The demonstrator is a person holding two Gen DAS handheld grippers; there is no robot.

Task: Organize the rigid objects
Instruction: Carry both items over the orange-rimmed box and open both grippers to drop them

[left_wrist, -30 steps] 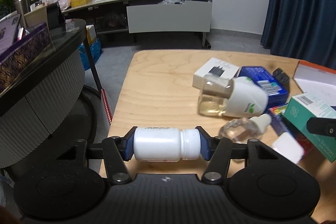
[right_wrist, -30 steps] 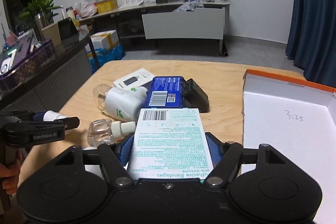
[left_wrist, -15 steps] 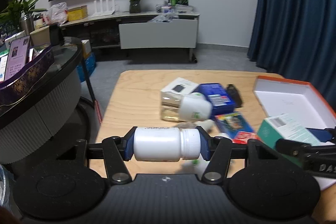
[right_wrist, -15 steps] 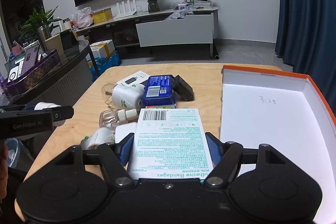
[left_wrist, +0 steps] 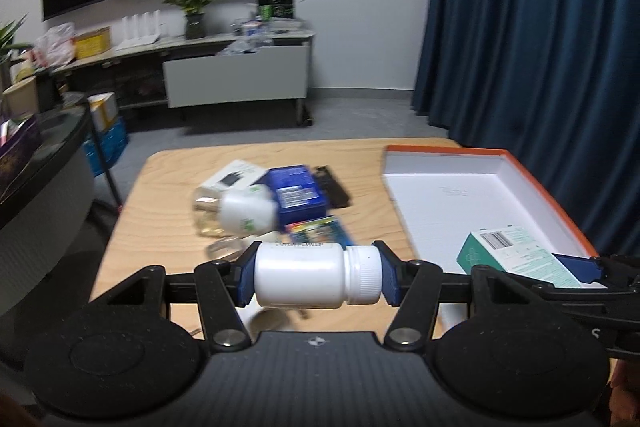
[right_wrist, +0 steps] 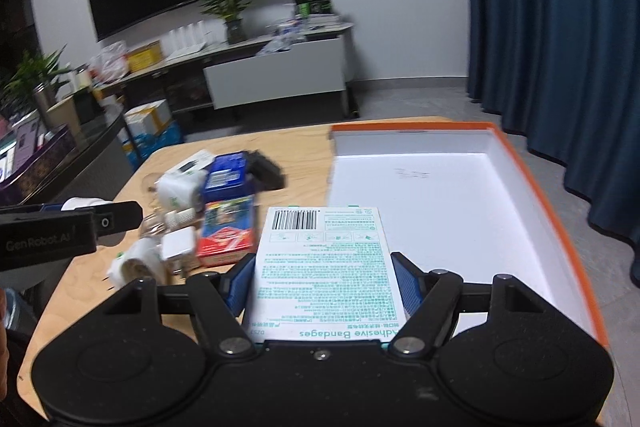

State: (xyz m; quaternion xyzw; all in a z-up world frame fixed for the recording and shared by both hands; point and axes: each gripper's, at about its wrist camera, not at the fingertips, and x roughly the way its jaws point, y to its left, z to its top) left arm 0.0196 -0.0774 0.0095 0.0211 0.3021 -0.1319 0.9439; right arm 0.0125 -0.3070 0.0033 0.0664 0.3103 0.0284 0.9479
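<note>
Smooth white plastic pill bottle (left_wrist: 316, 275), ribbed cap to the right, is lying sideways at lower center, left gripper (left_wrist: 316, 277) clamping it end to end. Right gripper (right_wrist: 322, 277) is pinching a flat cardboard bandage box (right_wrist: 324, 263) w/ teal print, hovering over the near-left corner of the orange-rimmed white tray (right_wrist: 440, 195). Blurry clutter is sitting mid-left on the wood table (left_wrist: 168, 187).

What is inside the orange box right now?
The orange box shows a bare white floor with faint handwriting. Its near part is hidden by the bandage box and the right gripper.
</note>
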